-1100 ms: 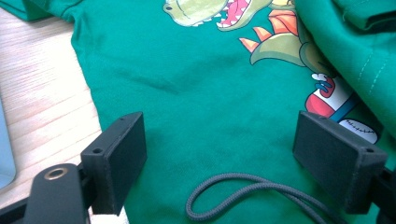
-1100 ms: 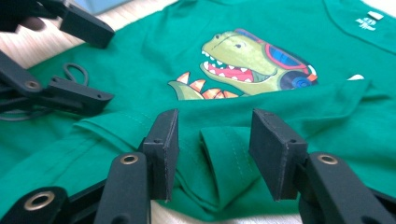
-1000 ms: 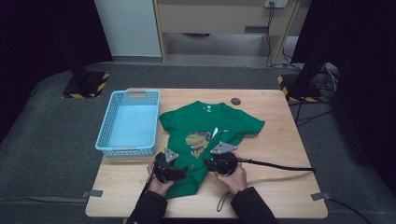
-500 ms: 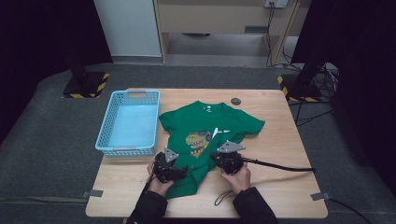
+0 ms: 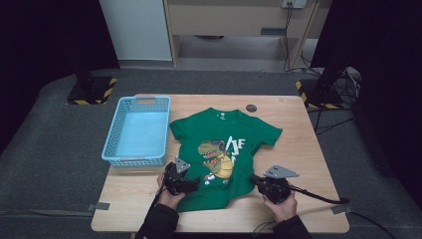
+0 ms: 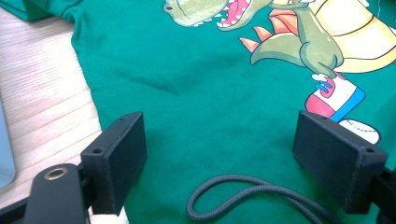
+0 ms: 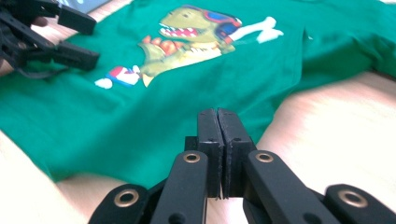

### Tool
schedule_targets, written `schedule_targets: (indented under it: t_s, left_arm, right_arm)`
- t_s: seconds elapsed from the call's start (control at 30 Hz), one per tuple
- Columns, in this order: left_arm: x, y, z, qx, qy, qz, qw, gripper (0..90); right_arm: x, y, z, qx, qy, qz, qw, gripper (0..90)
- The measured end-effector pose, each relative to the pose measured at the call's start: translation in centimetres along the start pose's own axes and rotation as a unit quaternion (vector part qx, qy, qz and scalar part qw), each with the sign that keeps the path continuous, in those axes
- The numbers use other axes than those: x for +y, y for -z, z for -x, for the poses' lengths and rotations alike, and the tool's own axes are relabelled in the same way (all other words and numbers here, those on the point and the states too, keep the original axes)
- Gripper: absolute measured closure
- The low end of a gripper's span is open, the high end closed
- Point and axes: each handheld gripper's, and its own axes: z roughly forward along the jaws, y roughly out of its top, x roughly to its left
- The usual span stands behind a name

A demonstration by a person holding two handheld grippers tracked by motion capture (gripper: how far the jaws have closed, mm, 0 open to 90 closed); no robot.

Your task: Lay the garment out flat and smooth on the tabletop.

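Blue plastic basket stood at the worktop's left edge — nothing seen inside it. Green T-shirt lay flat mid-worktop, hem toward the near edge. Left gripper sat over the hem's left part, jaws wide, gripping nothing. Right gripper was just off the hem's right corner — jaws pressed together, nothing between them.

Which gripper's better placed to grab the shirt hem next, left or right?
Left, probably. The left gripper hangs over the green T-shirt with jaws open above the cloth. The right gripper is shut and empty at the shirt's edge.
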Motion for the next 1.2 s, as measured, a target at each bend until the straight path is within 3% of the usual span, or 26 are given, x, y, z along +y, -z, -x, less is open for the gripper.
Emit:
schedule_targets:
  t_s: [0.27,0.47,0.6,0.8,0.93,1.07,1.2]
  left_arm:
    - [0.0,0.0,0.0,0.000,0.000,-0.001,1.0000,16.5]
    - [0.0,0.0,0.0,0.001,0.001,0.000,1.0000,16.5]
    - [0.0,0.0,0.0,0.001,0.001,0.000,1.0000,16.5]
    - [0.0,0.0,0.0,0.001,0.001,0.000,1.0000,16.5]
    - [0.0,0.0,0.0,0.002,0.001,0.000,1.0000,16.5]
    - [0.0,0.0,0.0,0.001,0.001,0.000,1.0000,16.5]
    - [0.0,0.0,0.0,0.002,0.001,0.000,1.0000,16.5]
  right_arm:
    - [-3.3,3.0,1.9,-0.016,-0.036,0.003,0.9992,88.6]
    - [-4.6,4.4,2.7,-0.025,-0.052,-0.001,0.9983,87.7]
    - [-4.3,5.1,2.8,-0.031,-0.042,0.012,0.9985,72.2]
    - [-2.6,3.5,3.0,-0.036,-0.020,0.016,0.9990,61.2]
    - [-2.0,0.9,3.1,-0.008,-0.013,-0.003,0.9999,59.1]
    - [-2.7,-0.6,3.1,0.004,-0.007,-0.034,0.9994,58.6]
    - [-3.9,0.0,3.9,0.000,-0.014,-0.045,0.9989,57.2]
